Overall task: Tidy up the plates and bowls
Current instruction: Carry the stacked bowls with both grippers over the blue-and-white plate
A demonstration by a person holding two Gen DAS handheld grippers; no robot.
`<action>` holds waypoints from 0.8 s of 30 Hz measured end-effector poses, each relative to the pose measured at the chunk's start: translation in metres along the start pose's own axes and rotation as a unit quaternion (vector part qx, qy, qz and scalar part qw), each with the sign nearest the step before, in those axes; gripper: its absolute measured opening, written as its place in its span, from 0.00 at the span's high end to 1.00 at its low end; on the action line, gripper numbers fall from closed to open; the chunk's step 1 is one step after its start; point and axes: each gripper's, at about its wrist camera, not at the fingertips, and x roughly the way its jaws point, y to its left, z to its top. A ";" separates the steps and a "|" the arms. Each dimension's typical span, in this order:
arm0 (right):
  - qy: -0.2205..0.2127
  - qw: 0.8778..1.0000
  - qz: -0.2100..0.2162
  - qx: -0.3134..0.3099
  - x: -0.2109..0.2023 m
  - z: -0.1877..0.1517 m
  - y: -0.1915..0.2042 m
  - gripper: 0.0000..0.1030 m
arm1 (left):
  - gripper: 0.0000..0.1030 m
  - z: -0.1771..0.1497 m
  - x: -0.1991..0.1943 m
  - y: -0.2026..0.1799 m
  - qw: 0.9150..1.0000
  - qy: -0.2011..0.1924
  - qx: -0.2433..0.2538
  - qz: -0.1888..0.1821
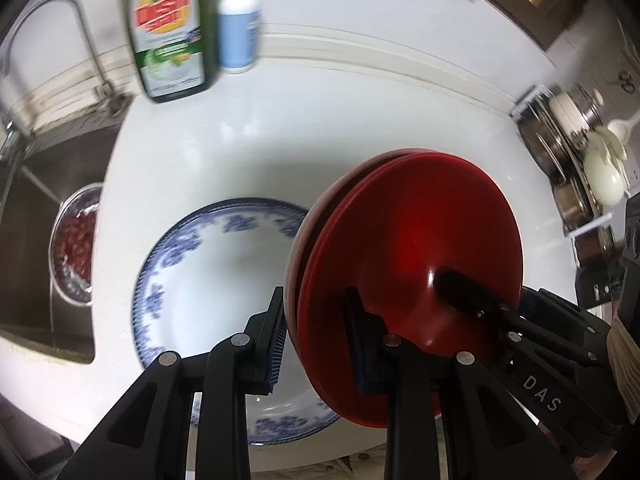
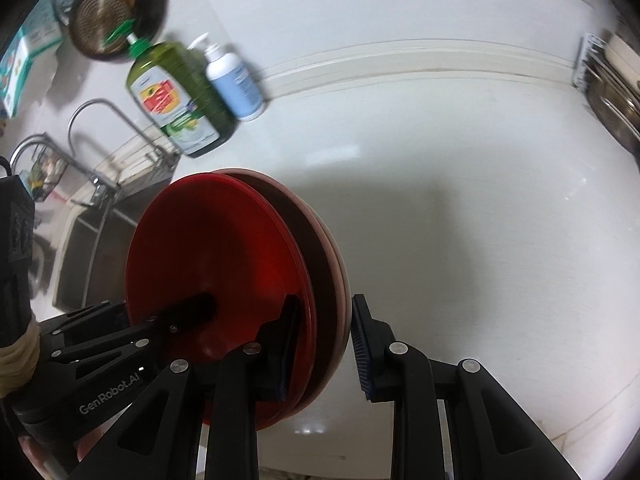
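Two grippers pinching one stack of red plates (image 1: 404, 240) raised off the white counter (image 1: 360, 128), left gripper (image 1: 316, 344) and right gripper (image 2: 324, 348) on opposite rims, blue-patterned plate (image 1: 200, 280) at eight o'clock, soap bottles (image 1: 168, 32) at eleven.

Ahead of you the white countertop (image 2: 460, 208) lay bare and passable. The blue-patterned white plate (image 1: 208, 264) filled its near left part, the green dish-soap bottle (image 1: 166, 32) and white pump bottle (image 1: 239, 24) blocked the back edge, and the metal dish rack (image 1: 576, 148) closed the right.
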 end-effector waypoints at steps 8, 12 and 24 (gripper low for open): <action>0.026 0.999 0.022 -0.034 0.021 -0.004 0.039 0.74 | 0.74 -0.014 -0.004 0.042 0.999 0.004 -0.039 0.018; 0.039 0.998 0.029 -0.044 0.032 -0.005 0.050 0.74 | 0.74 -0.019 -0.002 0.057 0.998 0.008 -0.050 0.020; 0.082 0.995 0.037 -0.052 0.066 -0.004 0.066 0.74 | 0.74 -0.023 0.015 0.080 0.996 0.035 -0.072 0.033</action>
